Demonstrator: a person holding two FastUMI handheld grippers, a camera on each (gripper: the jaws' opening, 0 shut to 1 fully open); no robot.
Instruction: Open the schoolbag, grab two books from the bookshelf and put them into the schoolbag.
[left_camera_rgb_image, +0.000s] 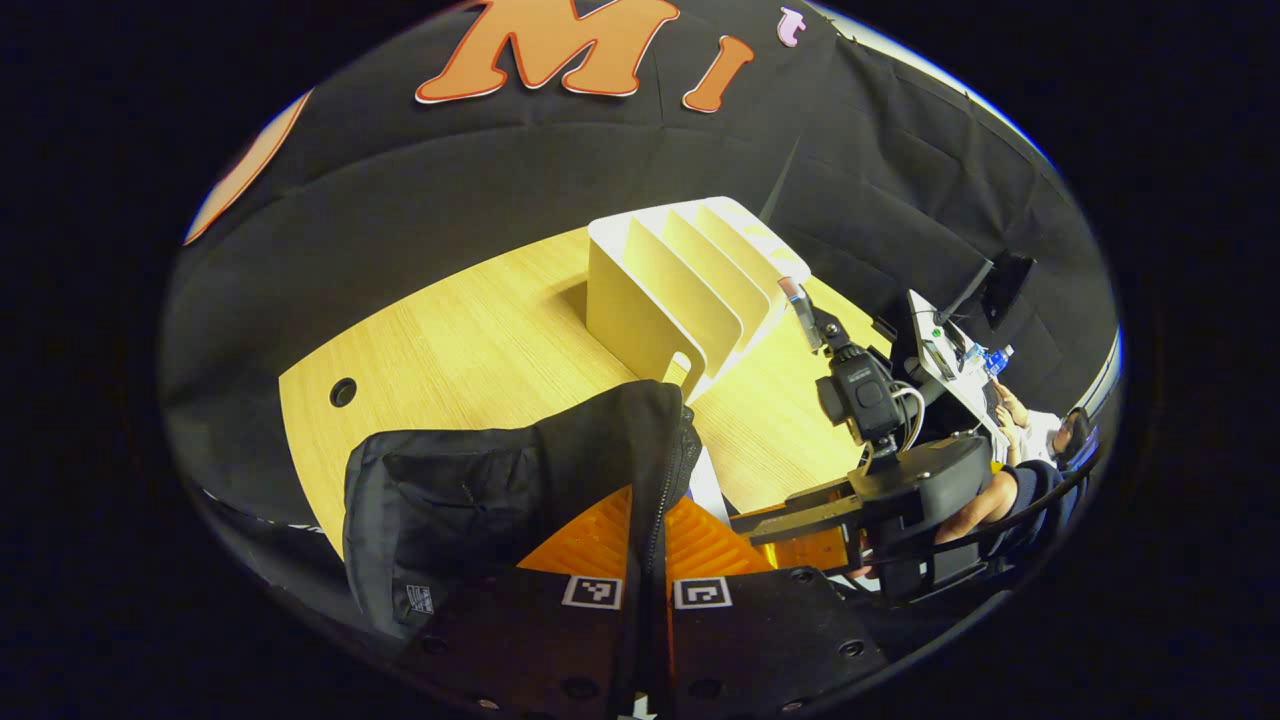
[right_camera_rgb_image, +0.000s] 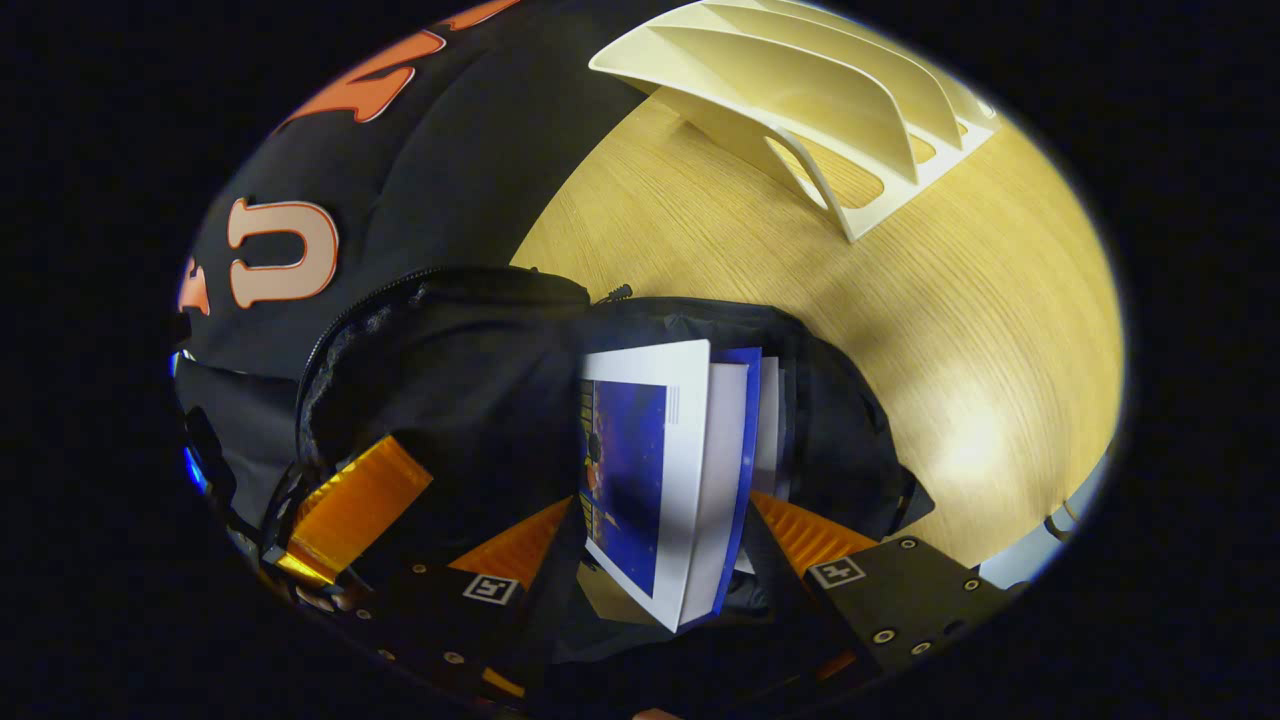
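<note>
1. Black fabric of the schoolbag (left_camera_rgb_image: 500, 490) stands on the wooden table (left_camera_rgb_image: 450, 340), its zip edge rising up in the left gripper view.
2. Left gripper (left_camera_rgb_image: 645, 560) has its two fingers closed tight on that zip edge of the bag, holding it up.
3. Behind the bag stands the pale bookshelf (left_camera_rgb_image: 690, 285), its slots bare, well apart from the bag.
4. Right gripper (right_camera_rgb_image: 660, 540) sits over the bag's open mouth, its fingers spread wide, with a blue and white book (right_camera_rgb_image: 650, 470) standing between them; whether the fingers press on it I cannot tell.
5. That book is partly down inside the schoolbag (right_camera_rgb_image: 480, 380), and a second book (right_camera_rgb_image: 768, 420) sits just behind it in the same opening.
6. From the right gripper view the bookshelf (right_camera_rgb_image: 800, 90) lies beyond the bag on the table (right_camera_rgb_image: 950, 330).
</note>
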